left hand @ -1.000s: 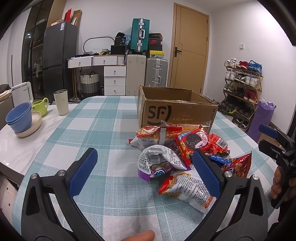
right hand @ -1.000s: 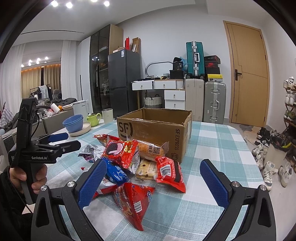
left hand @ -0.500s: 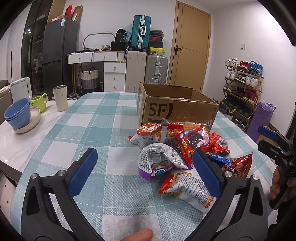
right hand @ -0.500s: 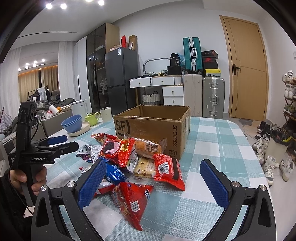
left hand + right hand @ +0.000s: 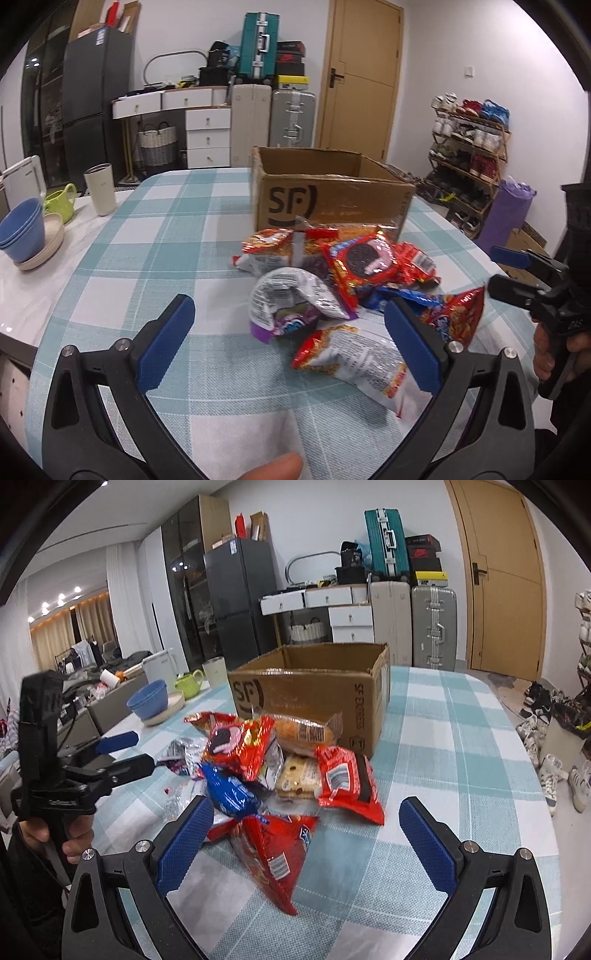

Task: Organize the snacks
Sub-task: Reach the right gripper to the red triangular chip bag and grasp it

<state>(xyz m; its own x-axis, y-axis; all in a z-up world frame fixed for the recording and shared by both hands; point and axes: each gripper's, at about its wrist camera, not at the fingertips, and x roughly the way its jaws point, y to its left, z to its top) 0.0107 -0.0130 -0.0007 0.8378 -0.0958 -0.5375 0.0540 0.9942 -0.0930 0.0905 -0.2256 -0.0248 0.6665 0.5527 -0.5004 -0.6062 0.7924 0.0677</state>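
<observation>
A pile of snack packets lies in front of an open cardboard box (image 5: 332, 199) marked SF, which also shows in the right wrist view (image 5: 314, 690). The pile holds a red cookie packet (image 5: 364, 262), a silver and purple packet (image 5: 291, 306), a red and white packet (image 5: 354, 358) and a red triangular bag (image 5: 273, 853). My left gripper (image 5: 291, 339) is open and empty, just short of the silver packet. My right gripper (image 5: 306, 834) is open and empty, its jaws to either side of the red triangular bag.
The table has a teal checked cloth (image 5: 177, 229). Blue bowls (image 5: 22, 232), a green cup (image 5: 61, 203) and a white tumbler (image 5: 99, 188) stand at the left. A shoe rack (image 5: 469, 158) and purple bag stand off the table's right side.
Both grippers have moved closer to the snack pile. The right gripper dipped lower toward the red triangular bag. Both stay open.
</observation>
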